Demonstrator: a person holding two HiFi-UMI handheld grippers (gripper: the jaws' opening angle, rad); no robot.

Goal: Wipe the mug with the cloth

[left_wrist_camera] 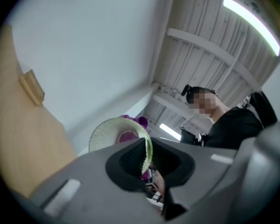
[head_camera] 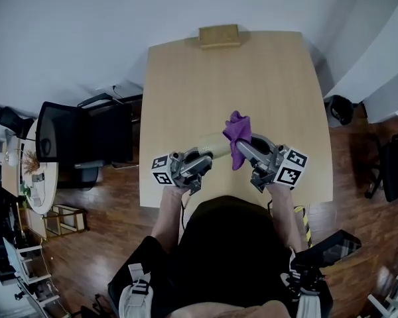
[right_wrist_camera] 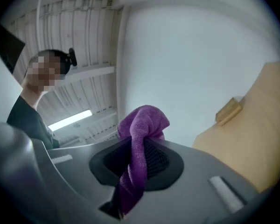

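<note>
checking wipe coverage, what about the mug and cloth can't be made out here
Head view: the mug's right end, covered by the cloth.
Left gripper view: the mug's lower part, behind the left gripper.
Right gripper view: the mug, outside the frame.
Mug handle: seen in no view.

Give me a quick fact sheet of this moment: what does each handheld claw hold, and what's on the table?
left gripper: shut on the mug's thin wall
mug: pale green, lying sideways in the grip
right gripper: shut on the cloth
cloth: purple, bunched against one end of the mug
table: light wood, with a wooden block at its far edge
</note>
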